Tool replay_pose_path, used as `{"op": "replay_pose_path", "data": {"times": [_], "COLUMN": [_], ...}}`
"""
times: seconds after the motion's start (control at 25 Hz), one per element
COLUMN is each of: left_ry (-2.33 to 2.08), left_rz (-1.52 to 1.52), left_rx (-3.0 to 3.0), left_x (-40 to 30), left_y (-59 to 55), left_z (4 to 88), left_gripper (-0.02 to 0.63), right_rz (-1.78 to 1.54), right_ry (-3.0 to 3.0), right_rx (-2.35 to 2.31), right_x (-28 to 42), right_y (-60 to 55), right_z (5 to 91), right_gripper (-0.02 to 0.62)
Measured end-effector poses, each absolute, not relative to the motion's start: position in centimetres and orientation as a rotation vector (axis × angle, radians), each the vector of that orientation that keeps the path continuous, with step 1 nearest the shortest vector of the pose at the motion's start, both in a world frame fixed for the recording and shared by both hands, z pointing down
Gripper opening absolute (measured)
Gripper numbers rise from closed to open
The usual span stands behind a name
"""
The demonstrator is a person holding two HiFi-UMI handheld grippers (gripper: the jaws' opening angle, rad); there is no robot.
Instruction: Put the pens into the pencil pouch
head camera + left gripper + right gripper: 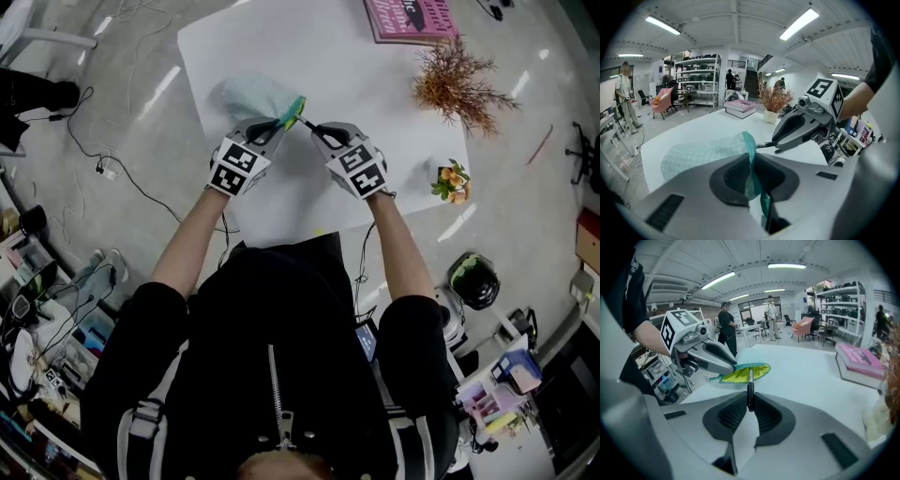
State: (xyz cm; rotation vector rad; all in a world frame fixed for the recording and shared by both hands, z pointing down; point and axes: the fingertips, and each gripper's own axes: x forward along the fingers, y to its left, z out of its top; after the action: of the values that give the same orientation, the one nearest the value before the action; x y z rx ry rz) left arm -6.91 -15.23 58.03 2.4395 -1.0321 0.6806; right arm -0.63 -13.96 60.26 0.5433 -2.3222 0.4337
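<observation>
Tabletop [375, 94]: white, rectangular, set askew in the head view; left edge runs just beside the pouch, near edge lies close to the person's body. Open bare surface to the right of the grippers as far as the plants, and on the far side toward the book

Left hand-held gripper [284, 121] [752, 176]: jaws almost together, pinching the teal zip edge at the mouth of the pencil pouch [253, 94] [703, 152] and lifting that edge off the surface

Pencil pouch: pale green check fabric, lies on the left part of the tabletop, body stretching to the far left away from the grippers; mouth is open toward the right gripper, yellow lining showing [740, 375]

Right hand-held gripper [315, 129] [749, 411]: jaws narrow, clamped on a black pen [750, 390]; the pen points ahead along the jaws and its far end reaches the open mouth over the yellow lining. The two grippers' tips stand just beside each other

Count:
- pencil pouch, 1
- pen in sight, 1
- hand-held grippers, 2
- pink book [412, 19], 1, far right edge
- dried plant [459, 84], 1, right side
- small pot of orange flowers [452, 180], 1, near right corner
</observation>
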Motion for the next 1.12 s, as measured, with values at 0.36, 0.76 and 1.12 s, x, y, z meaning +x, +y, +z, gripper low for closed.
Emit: {"op": "replay_pose_path", "data": {"times": [0.36, 0.76, 1.12], "left_ry": [-1.001, -0.941, -0.869], "left_rz": [0.666, 0.635, 0.556], "left_rx": [2.464, 2.473, 2.467], "left_x": [-6.3, -5.3, -4.8], "left_y": [-15.1, -14.5, -14.3], "left_z": [57.6, 56.9, 55.8], "left_gripper": [0.054, 0.054, 0.054], "right_rz": [0.488, 0.498, 0.353], "right_ry": [-2.37, -2.408, -2.417], "right_rx": [0.559, 0.558, 0.554], "right_x": [-2.1, -3.8, -4.8], "right_y": [-15.0, -15.6, -15.6], "right_z": [59.6, 59.3, 59.1], "right_gripper": [0.06, 0.06, 0.06]}}
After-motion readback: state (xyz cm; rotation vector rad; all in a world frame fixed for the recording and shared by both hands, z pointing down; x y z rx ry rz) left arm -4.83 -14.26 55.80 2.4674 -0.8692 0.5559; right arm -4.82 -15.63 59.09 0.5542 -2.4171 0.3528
